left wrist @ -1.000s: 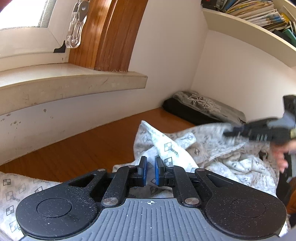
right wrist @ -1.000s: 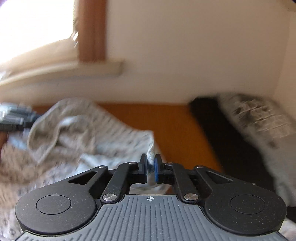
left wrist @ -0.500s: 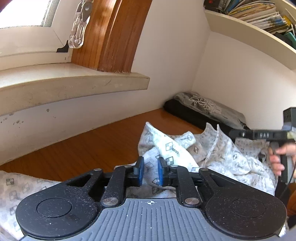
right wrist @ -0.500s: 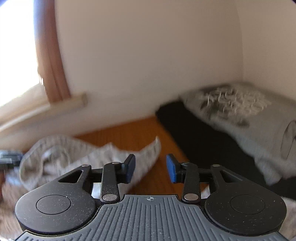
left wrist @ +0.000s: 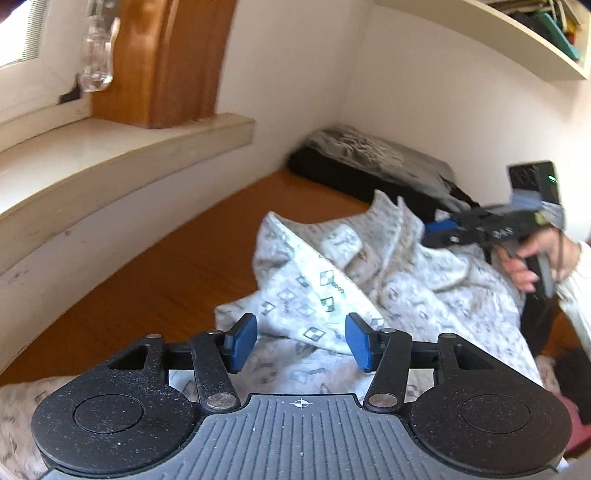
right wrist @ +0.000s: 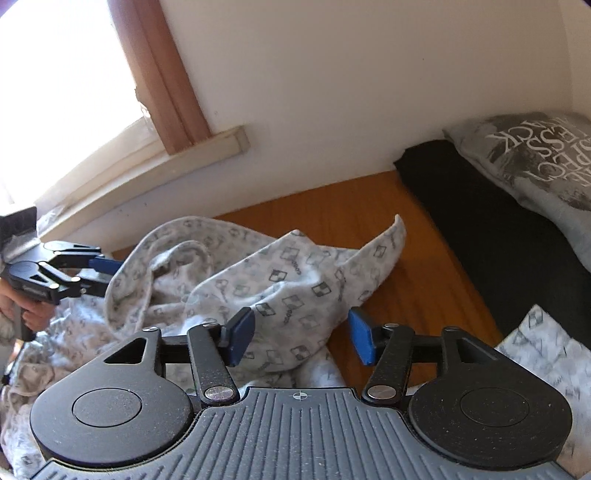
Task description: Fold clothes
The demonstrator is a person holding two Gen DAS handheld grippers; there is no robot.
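Note:
A crumpled white garment with a grey square print (left wrist: 332,280) lies on the wooden table (left wrist: 173,269). My left gripper (left wrist: 301,341) hovers just above its near folds. Its jaws are opening, and the blue pads (left wrist: 242,341) press on nothing. In the right wrist view the same garment (right wrist: 280,280) spreads below my right gripper (right wrist: 301,338). That gripper's jaws are opening too, with cloth under the gap but not pinched. Each view shows the other gripper in a hand: the right gripper (left wrist: 434,234) over the cloth's far side, the left gripper (right wrist: 101,275) at its left edge.
A folded black garment (right wrist: 498,236) with a grey printed one (right wrist: 535,155) on top lies in the back corner against the wall. A pale window sill (left wrist: 110,162) runs along the left. A shelf with books (left wrist: 517,33) hangs above. Bare wood (right wrist: 413,277) shows between the pile and the garment.
Both grippers were shut on folds of the patterned garment a second ago. Their jaws have since spread and the cloth has dropped onto the table. The right gripper has tilted and sunk slightly.

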